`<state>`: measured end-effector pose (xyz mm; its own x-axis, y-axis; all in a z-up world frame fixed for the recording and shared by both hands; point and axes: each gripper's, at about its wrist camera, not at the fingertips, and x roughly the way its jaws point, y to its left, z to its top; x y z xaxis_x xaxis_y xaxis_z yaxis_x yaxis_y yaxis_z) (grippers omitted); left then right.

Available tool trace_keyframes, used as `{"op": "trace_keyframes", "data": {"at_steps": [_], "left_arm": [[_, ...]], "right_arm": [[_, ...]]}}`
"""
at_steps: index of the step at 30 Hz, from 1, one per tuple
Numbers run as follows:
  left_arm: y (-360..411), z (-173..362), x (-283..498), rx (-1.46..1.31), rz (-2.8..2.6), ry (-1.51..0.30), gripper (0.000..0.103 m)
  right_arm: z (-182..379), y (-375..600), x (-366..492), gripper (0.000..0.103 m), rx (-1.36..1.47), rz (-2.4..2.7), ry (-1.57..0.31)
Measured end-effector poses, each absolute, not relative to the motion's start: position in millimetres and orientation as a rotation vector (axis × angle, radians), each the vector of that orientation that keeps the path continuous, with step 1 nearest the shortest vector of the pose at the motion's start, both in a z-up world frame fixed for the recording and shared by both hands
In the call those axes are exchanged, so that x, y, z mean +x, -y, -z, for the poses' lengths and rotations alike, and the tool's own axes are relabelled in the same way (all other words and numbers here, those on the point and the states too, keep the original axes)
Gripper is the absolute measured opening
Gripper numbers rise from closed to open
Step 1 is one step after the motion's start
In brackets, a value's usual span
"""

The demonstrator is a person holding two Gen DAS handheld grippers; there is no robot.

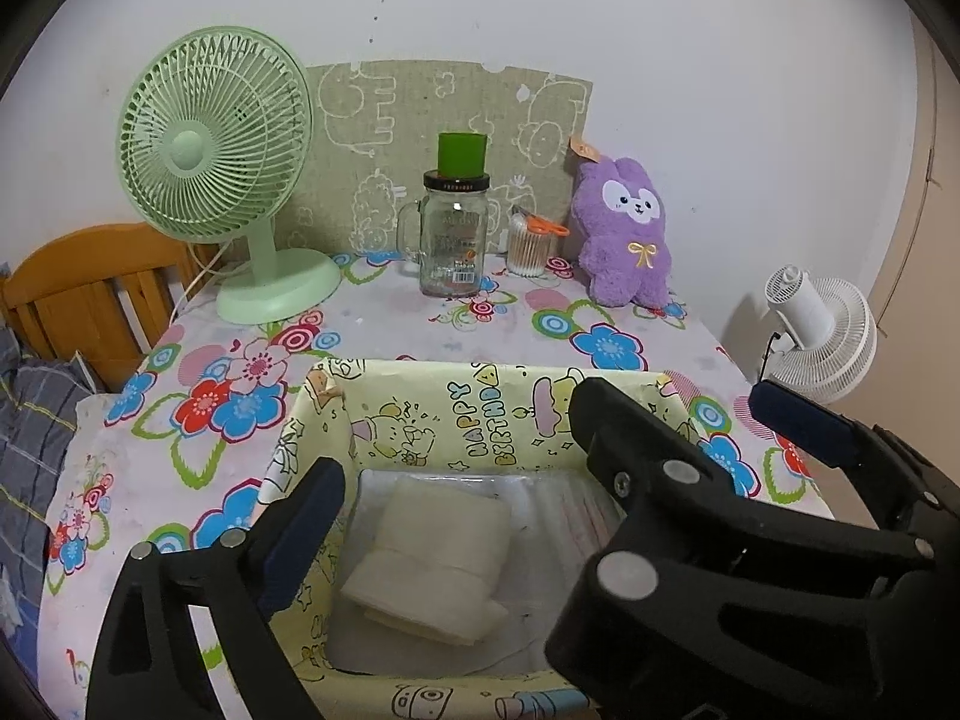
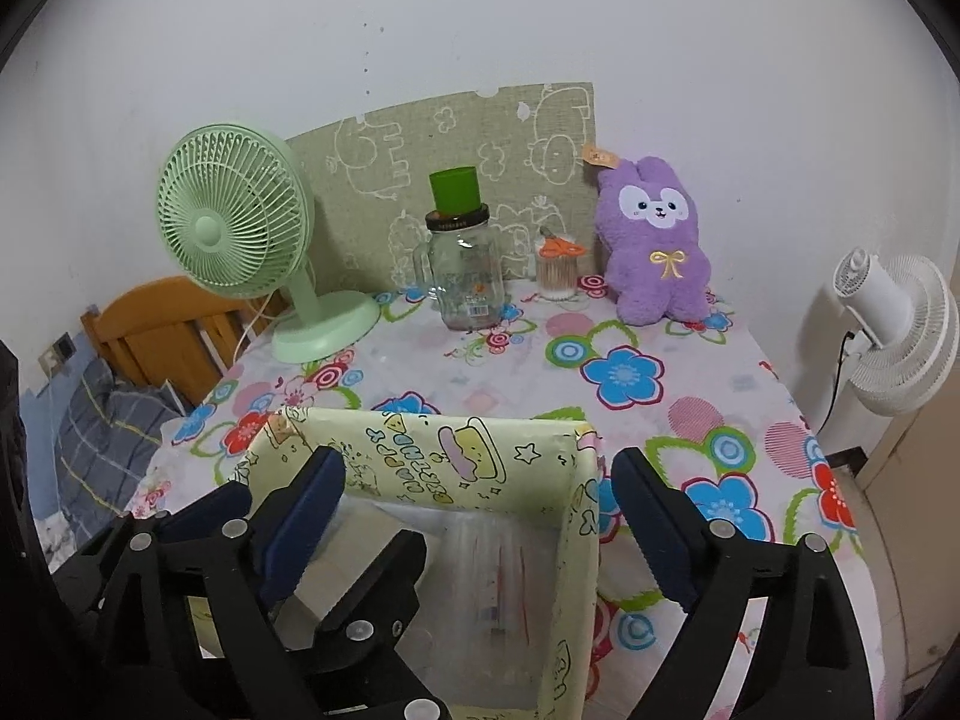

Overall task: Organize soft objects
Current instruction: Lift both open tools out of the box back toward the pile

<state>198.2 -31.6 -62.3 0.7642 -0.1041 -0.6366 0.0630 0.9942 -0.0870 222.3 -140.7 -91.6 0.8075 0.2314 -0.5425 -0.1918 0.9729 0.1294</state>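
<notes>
A yellow "Happy Birthday" box (image 1: 480,373) (image 2: 420,423) stands on the flowered tablecloth at the near edge. A folded white cloth (image 1: 432,558) lies on its bottom beside a clear plastic bag (image 1: 570,510) (image 2: 504,576). My left gripper (image 1: 474,480) hangs open over the box, above the cloth and not touching it. My right gripper (image 2: 477,462) is also open, straddling the box's right wall. The two grippers interleave, and the right one (image 1: 690,414) hides the left gripper's right finger. A purple plush rabbit (image 1: 624,234) (image 2: 654,240) sits upright at the back right.
At the back stand a green desk fan (image 1: 210,168), a glass jar (image 1: 453,246) with a green cup on top, and a swab holder with orange scissors (image 1: 531,243). A white fan (image 1: 822,336) stands right of the table. A wooden headboard (image 1: 90,294) is at the left.
</notes>
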Motion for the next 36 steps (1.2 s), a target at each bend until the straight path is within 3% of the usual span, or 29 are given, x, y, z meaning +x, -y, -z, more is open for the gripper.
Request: {"op": "trace_keyframes", "data": {"at_steps": [3, 11, 36], "left_arm": [[32, 57, 192, -0.056, 0.088, -0.68, 0.103], [34, 45, 176, -0.051, 0.089, -0.646, 0.103], [44, 21, 108, -0.008, 0.101, -0.535, 0.103]], "right_arm": [[87, 141, 216, 0.097, 0.066, -0.223, -0.578], [72, 144, 194, 0.103, 0.047, -0.182, -0.522], [49, 152, 120, 0.103, 0.008, -0.187, -0.452]]}}
